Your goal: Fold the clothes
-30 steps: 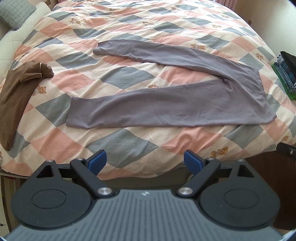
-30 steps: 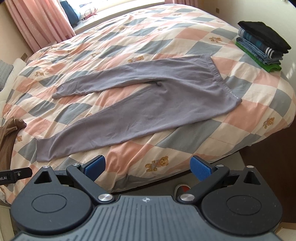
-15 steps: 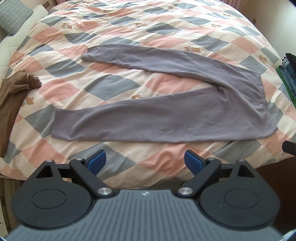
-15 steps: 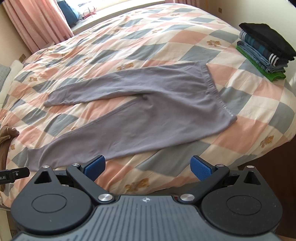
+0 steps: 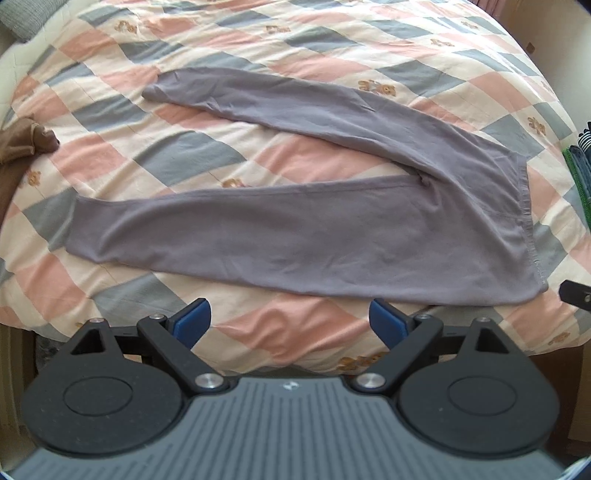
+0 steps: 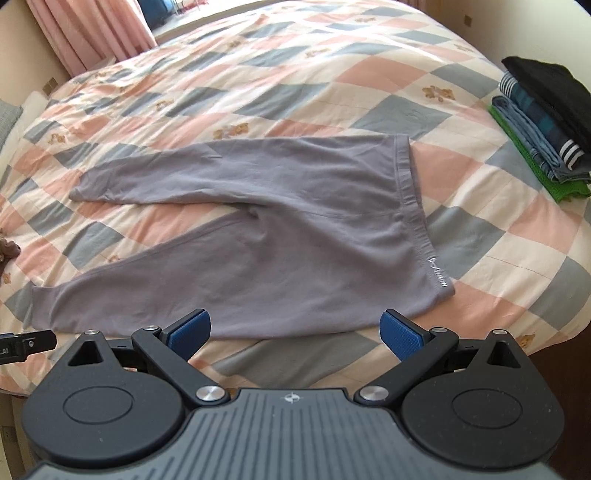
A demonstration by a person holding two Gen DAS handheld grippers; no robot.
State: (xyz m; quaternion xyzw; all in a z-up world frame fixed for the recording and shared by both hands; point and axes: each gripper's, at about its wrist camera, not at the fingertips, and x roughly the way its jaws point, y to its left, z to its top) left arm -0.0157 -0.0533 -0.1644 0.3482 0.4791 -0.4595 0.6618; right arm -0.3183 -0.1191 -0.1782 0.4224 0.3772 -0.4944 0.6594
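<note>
Grey long-legged trousers [image 5: 314, 240] [image 6: 295, 240]: soft matt knit cloth, smooth, lightly creased at the crotch; stitched waistband with white embroidered lettering, lower right of the right wrist view.

Checked pink, grey and cream quilt cover [image 5: 295, 48] [image 6: 332, 81]: matt woven cotton-like cloth, faintly wrinkled, printed bears.

Brown garment [image 5: 22, 144], left edge of the left wrist view: matt, slightly fuzzy cloth.

Stack of folded clothes [image 6: 543, 122], upper right of the right wrist view: matt cloth, black on top, striped blue, coarse green at bottom.

Pink curtain [image 6: 92, 29], upper left: matt pleated cloth.

Left gripper [image 5: 291, 321] and right gripper [image 6: 295, 332]: matt black plastic links, ribbed grey housing, bright metal pivot pins, finely textured blue rubbery fingertips [image 6: 400, 334].
</note>
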